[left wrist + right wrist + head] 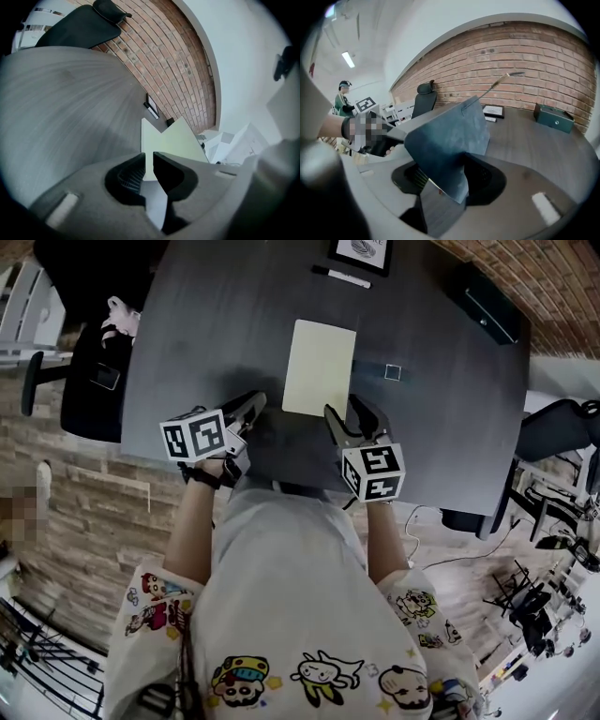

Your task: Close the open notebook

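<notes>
The notebook (319, 367) is lying open on the table (187, 334), pale page facing up, so closing is only getting started. Its dark cover (450, 136) is standing raised between the right gripper's (345, 411) wide jaws, unclamped. The left gripper (255, 401) is hovering near, narrow and empty; folding over is remaining
</notes>
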`<move>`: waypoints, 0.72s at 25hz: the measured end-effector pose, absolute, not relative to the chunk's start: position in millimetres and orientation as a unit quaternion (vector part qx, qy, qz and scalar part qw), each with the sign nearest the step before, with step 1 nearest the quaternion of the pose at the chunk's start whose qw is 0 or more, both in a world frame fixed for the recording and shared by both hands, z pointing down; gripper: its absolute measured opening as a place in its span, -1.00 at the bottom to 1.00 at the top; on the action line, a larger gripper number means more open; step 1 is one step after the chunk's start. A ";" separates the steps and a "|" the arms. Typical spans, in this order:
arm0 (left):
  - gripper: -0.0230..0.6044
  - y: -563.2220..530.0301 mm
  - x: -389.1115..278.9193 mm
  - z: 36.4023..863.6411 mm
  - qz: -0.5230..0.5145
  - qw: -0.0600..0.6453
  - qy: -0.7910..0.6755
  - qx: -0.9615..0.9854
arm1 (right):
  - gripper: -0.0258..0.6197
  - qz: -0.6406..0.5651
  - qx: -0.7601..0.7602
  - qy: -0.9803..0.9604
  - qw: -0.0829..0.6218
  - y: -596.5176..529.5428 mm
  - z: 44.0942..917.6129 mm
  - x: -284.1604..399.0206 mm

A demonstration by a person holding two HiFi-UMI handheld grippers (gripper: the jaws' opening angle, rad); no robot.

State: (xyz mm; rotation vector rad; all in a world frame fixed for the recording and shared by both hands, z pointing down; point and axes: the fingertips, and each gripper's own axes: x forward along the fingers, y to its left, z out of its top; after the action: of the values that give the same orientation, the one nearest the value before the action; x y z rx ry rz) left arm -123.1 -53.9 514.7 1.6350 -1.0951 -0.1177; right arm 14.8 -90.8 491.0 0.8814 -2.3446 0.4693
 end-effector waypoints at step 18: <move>-0.78 -15.8 -158.9 503.1 -0.079 0.544 -0.509 0.663 | -0.08 0.073 0.179 -0.877 0.440 -61.7 544.9 -26.5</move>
State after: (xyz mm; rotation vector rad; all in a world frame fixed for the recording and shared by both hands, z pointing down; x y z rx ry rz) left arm -158.9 -15.8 503.1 1.5726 -1.2084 -0.1874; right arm -26.5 -61.7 544.9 0.4442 -2.1774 0.1807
